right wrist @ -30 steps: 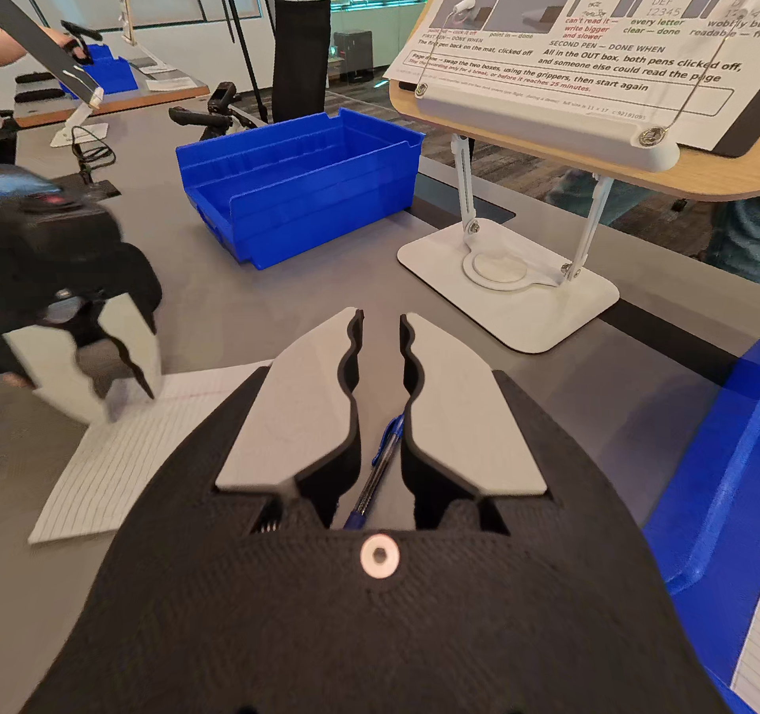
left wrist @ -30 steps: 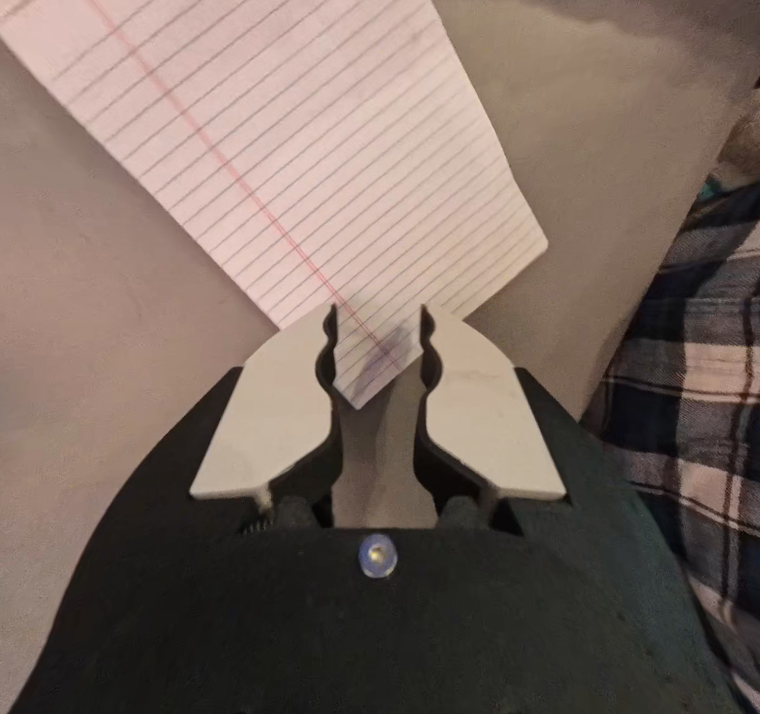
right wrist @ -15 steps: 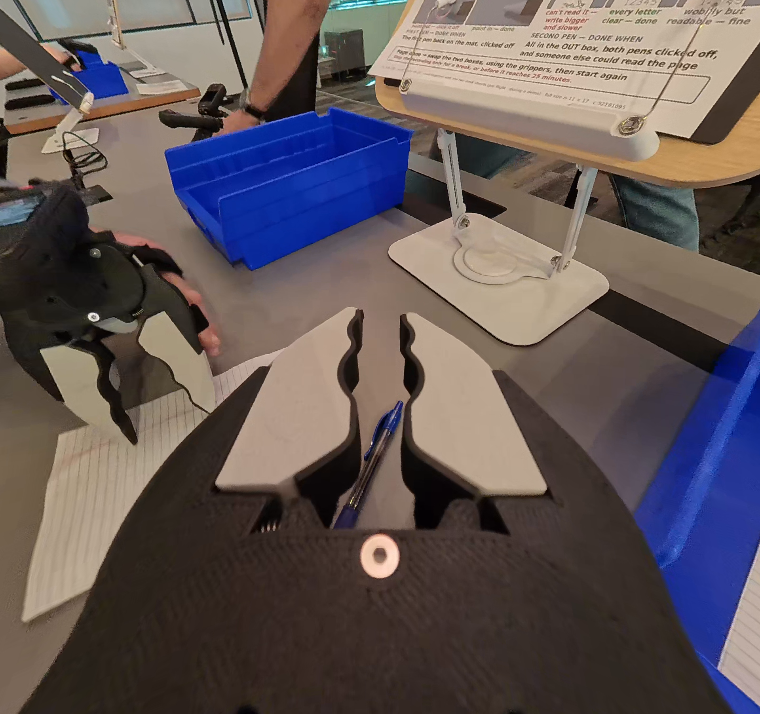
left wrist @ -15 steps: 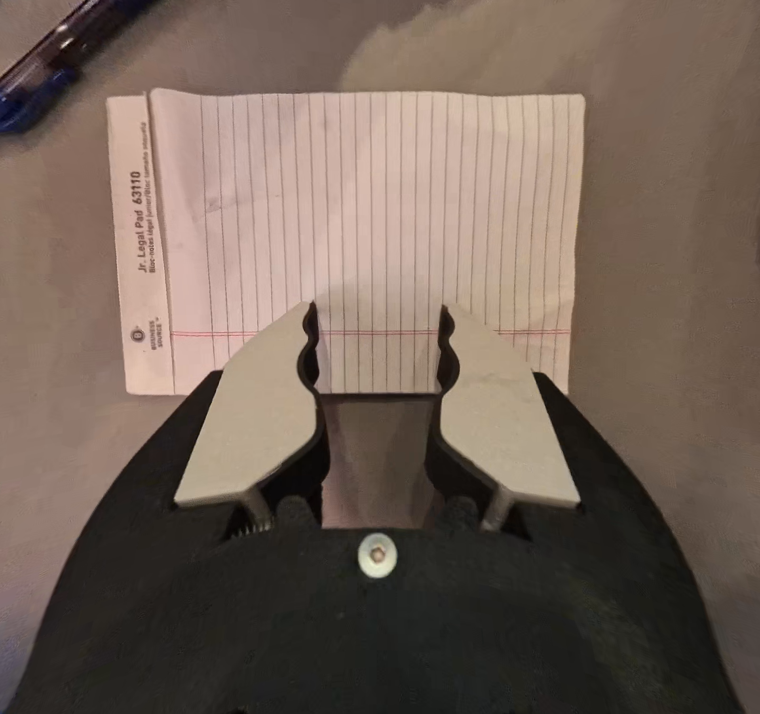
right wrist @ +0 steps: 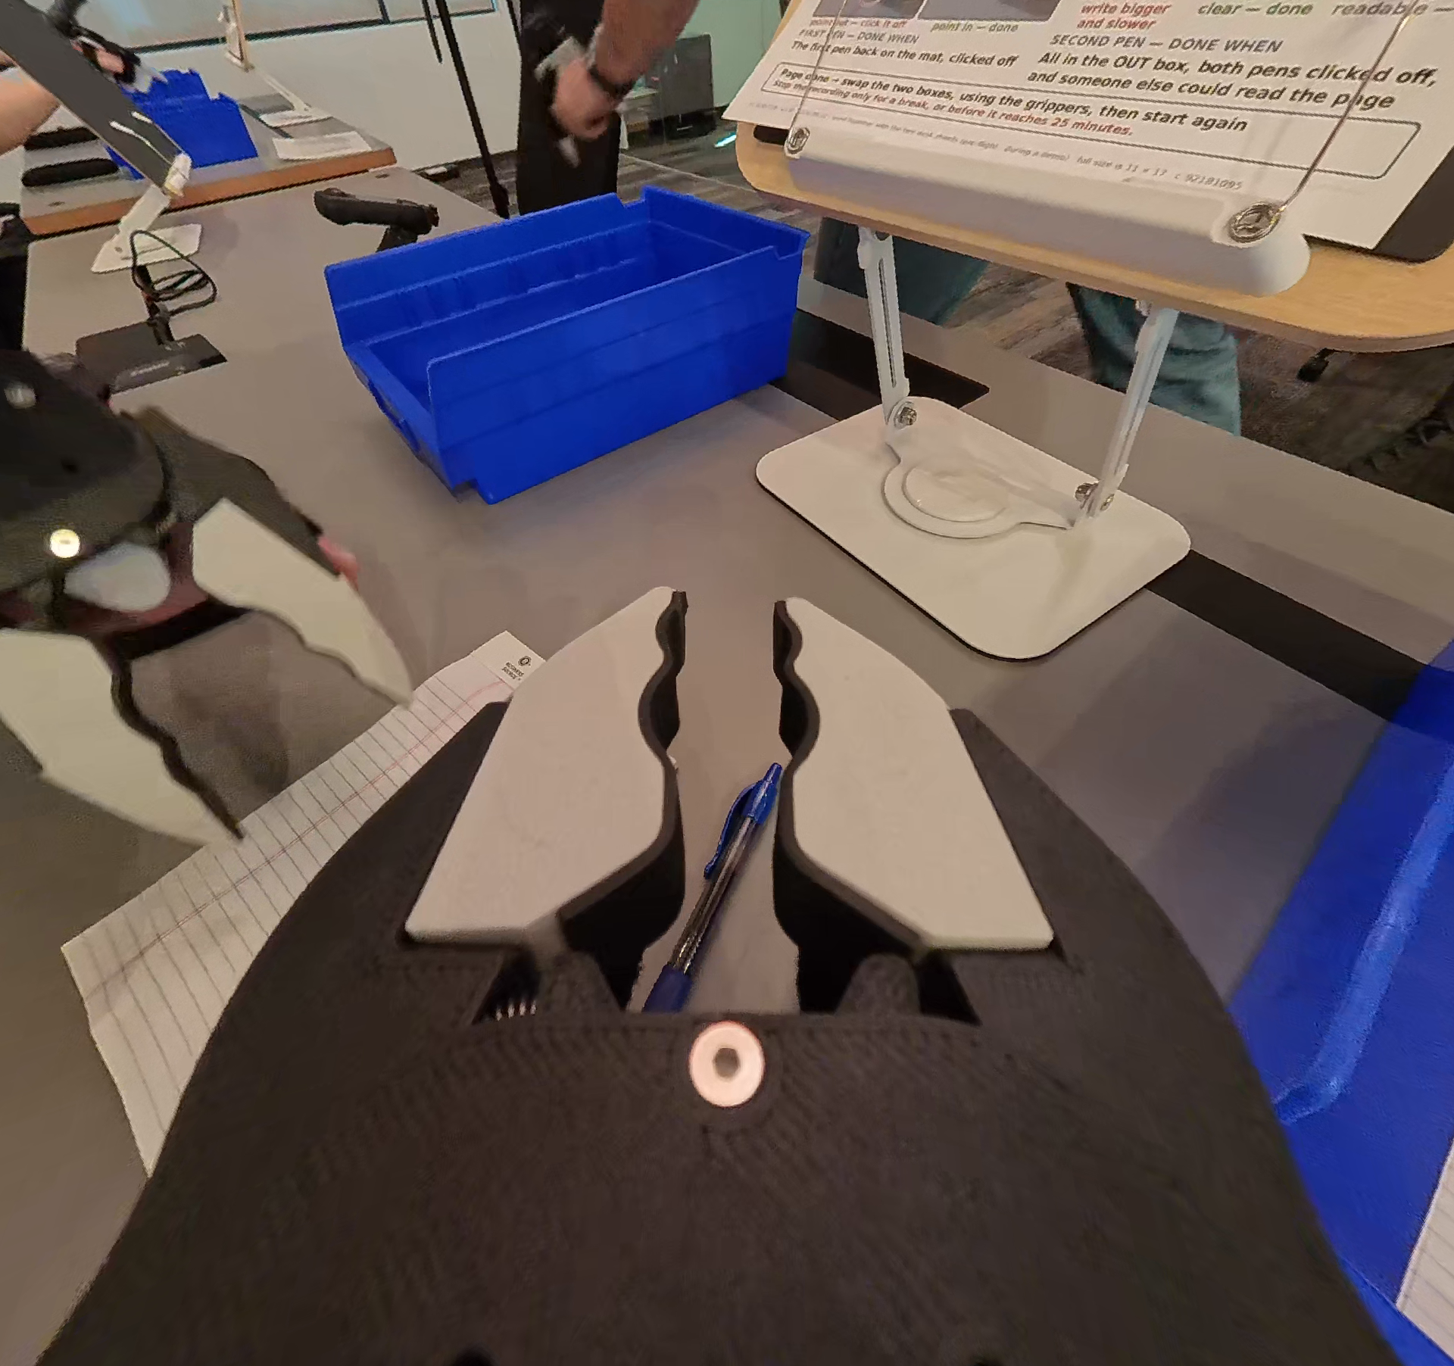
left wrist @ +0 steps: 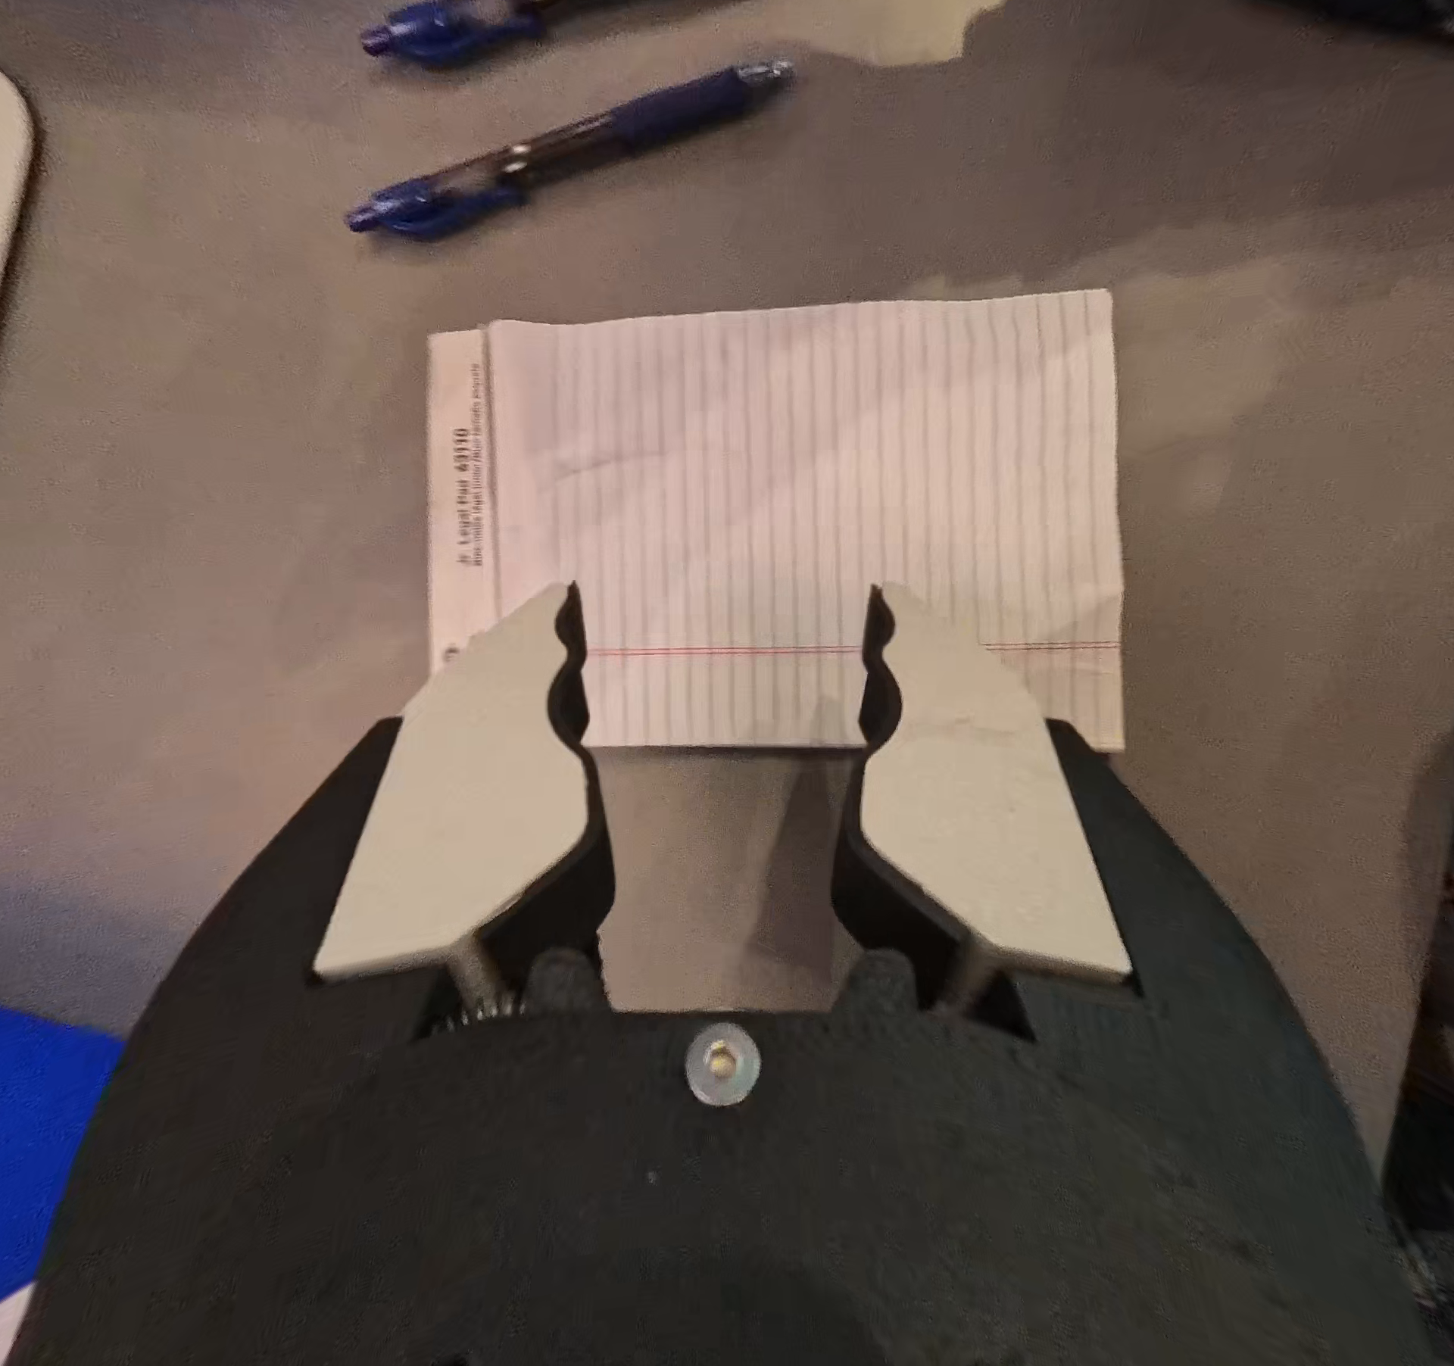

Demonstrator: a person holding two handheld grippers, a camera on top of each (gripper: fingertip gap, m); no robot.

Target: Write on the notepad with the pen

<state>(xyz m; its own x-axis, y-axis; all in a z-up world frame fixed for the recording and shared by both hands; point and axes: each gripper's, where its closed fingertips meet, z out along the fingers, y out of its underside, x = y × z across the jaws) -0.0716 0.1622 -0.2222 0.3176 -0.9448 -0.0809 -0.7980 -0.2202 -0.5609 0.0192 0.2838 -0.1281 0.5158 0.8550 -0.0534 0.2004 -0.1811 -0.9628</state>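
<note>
Flat on the grey tabletop [left wrist: 197,463], white lined notepad [left wrist: 787,510] at frame centre, long axis left-right, binding strip leftward. Above it, two blue retractable pens [left wrist: 566,148], tips toward upper right. Left gripper [left wrist: 720,596] spread wide, empty, over the pad's lower edge; right gripper [right wrist: 728,604] slightly parted, gripping nothing, one blue pen [right wrist: 724,864] beneath.

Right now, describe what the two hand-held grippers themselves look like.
Both match. The left hand-held gripper has a broad, rounded black body with a textured surface, one silver screw at its centre, and two flat pale grey fingers with wavy black inner edges. The right hand-held gripper has the same build. No cables or sleeves show.
</note>
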